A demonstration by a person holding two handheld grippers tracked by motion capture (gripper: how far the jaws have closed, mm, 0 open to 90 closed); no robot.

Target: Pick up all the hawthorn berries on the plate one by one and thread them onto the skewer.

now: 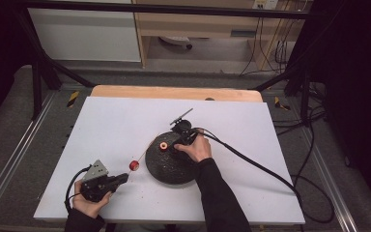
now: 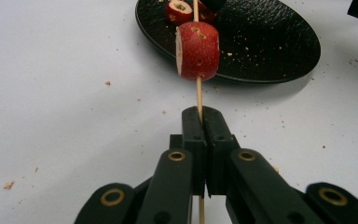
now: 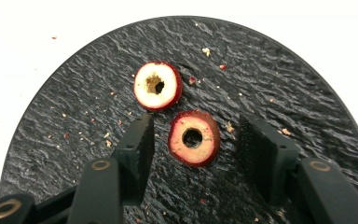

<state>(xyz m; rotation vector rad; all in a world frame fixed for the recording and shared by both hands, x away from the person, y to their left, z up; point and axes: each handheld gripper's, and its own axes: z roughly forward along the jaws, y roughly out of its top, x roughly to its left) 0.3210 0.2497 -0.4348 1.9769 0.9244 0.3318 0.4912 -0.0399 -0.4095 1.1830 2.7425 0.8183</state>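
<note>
Left gripper view: left claw (image 2: 200,116) clamped flat on bamboo skewer (image 2: 198,93), jaws pressed together around the thin stick so it cannot roll or slip. Skewer held nearly level, tip aimed toward black slate plate (image 2: 279,42), presumably to offer the point to the next piece. One red fruit slice (image 2: 197,50), cored, already threaded partway along the stick, left short of the tip, so room remains ahead of it.

Right gripper view: right claw (image 3: 193,140) hanging over the plate, jaws apart, straddling nearer cored slice (image 3: 194,138); pads close on both flanks, not yet touching. Slice lying flat, hole facing up. Grip across the rim looks chosen to leave the hole free for the skewer. Second cored slice (image 3: 157,85) lying just beyond, also flat on the plate, apart from the first.

High view: plate near centre of white tabletop (image 1: 125,121), left hand (image 1: 89,200) resting low at the near left edge, likely steadying the skewer as a fixed target. Crumbs scattered over plate and tabletop
</note>
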